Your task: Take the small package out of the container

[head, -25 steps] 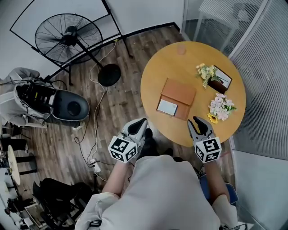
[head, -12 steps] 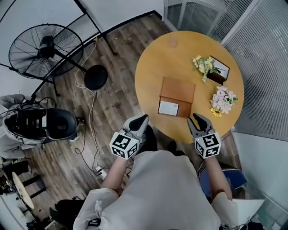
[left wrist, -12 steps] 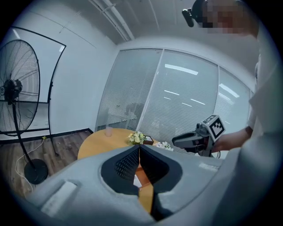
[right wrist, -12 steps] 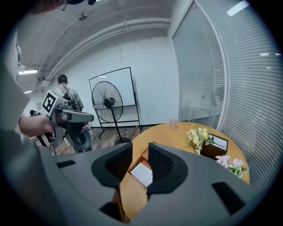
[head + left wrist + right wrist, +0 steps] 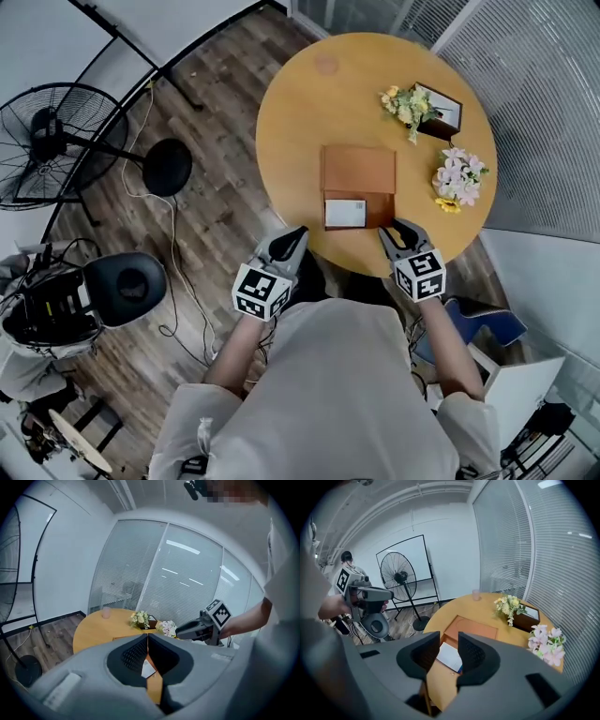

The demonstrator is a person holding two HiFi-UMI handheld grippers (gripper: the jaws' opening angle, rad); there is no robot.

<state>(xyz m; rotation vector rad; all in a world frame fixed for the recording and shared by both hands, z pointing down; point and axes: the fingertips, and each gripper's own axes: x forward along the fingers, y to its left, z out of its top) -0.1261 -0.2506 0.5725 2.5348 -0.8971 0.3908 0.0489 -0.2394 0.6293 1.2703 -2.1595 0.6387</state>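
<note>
We are holding the left gripper [image 5: 296,233] pressed together and the right gripper [image 5: 398,229] spread, just opening, empty, near the container [image 5: 359,169] holding the small package [image 5: 345,214]

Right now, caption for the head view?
Left gripper and right gripper at the table edge, facing the open container holding the small package.

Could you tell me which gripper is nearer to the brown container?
Right. The right gripper is by the container at its near right corner; the left gripper sits apart, off its left.
</note>
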